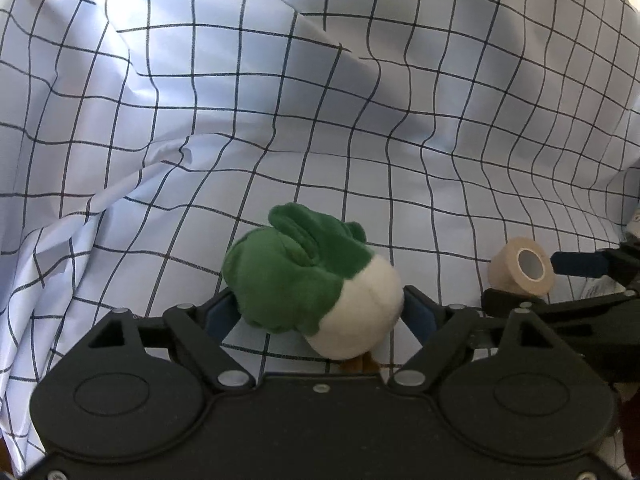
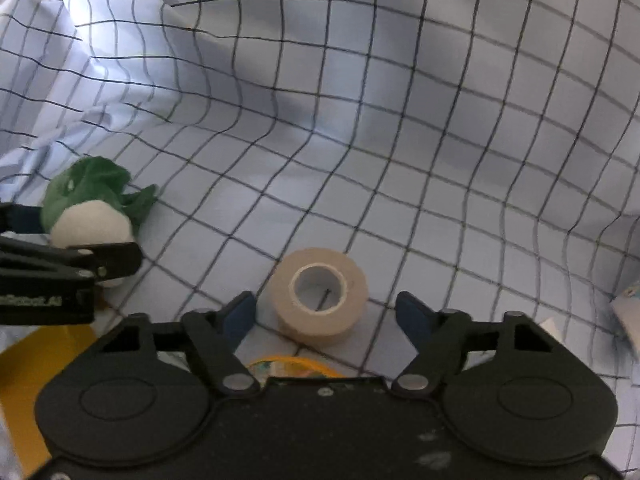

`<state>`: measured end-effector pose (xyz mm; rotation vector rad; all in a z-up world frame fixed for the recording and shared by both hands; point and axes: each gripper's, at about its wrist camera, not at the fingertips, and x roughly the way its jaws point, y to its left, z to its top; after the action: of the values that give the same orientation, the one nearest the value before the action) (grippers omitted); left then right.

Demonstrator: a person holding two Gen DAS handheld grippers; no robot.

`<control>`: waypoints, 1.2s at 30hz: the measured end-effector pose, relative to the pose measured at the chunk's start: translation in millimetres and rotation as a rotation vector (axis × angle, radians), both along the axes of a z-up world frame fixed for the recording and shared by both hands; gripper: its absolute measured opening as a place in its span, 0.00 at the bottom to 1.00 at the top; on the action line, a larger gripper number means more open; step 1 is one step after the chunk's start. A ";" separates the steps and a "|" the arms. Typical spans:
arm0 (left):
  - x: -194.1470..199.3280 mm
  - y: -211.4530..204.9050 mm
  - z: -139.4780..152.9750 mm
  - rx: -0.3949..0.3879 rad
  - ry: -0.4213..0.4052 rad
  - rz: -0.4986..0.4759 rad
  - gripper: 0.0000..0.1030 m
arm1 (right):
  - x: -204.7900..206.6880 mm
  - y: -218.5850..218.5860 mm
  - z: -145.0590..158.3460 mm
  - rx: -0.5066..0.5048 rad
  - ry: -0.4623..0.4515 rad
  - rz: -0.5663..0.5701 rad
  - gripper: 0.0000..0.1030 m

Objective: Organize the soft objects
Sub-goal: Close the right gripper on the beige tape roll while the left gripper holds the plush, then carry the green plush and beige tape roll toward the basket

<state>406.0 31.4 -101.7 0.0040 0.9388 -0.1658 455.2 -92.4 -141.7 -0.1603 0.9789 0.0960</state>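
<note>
Plush toy [image 1: 312, 280], green and white, clamped between left gripper [image 1: 320, 312] fingers above checked sheet [image 1: 280, 120]. Tape roll [image 2: 318, 294] lies on sheet between right gripper [image 2: 326, 312] fingers, spread wide, untouched.

Probably a home bedroom: a rumpled white sheet [image 1: 280, 100] with a dark grid covers the whole surface.

A rumpled white sheet [image 1: 360, 128] with a black grid carries a green-and-white plush toy [image 1: 316, 284] and, near it, a beige tape roll [image 2: 320, 294] lying on its side.
</note>
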 end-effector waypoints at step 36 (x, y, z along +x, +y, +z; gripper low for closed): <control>-198.3 -17.2 141.5 -0.123 -0.130 -0.103 0.60 | -249.8 -74.6 161.1 0.336 -0.300 -0.165 0.46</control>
<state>207.6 14.2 39.7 -0.0500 0.7981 -0.3146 205.4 -166.9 19.4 0.2106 0.6615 0.0811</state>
